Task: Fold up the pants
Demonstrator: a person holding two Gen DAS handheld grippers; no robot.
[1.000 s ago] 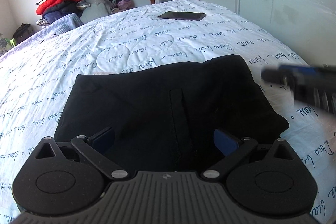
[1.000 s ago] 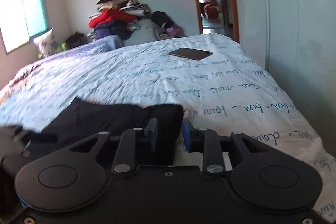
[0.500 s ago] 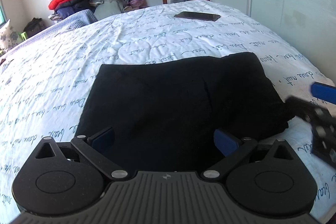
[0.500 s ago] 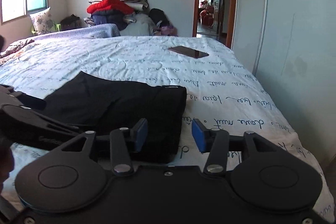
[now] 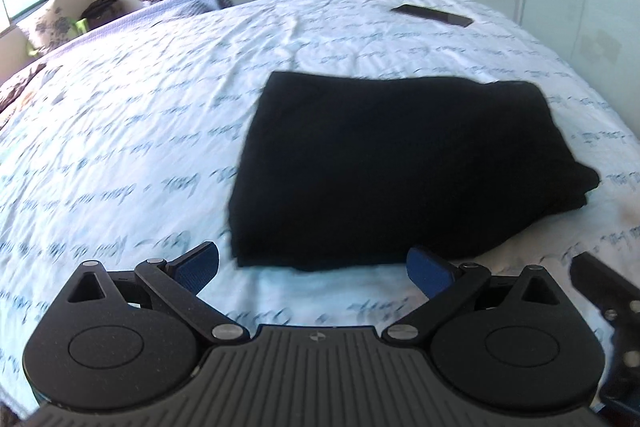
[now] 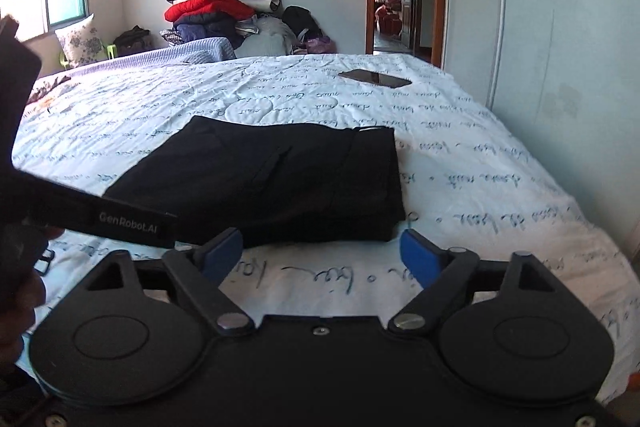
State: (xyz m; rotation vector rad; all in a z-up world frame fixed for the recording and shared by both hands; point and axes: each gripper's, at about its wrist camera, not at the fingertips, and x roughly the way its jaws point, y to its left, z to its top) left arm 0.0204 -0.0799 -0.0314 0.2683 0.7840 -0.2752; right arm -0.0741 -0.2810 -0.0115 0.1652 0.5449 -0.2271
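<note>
Left wrist view showed pants (image 5: 396,163) folded near the bed's (image 5: 120,131) right edge; left gripper (image 5: 314,267) and right gripper (image 6: 322,253) both spread, empty; folding seemed finished, only withdrawal left.

Black tool (image 6: 321,253), blue pads (image 6: 416,254)

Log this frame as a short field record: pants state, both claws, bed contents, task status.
pants: black pants folded into a compact rectangle, flat on the bed
left claw: open, short of the pants' near edge, holding nothing
right claw: open, empty, near the pants' corner
other on bed: phone far side
background: clothes pile
status: fold looks complete
</note>
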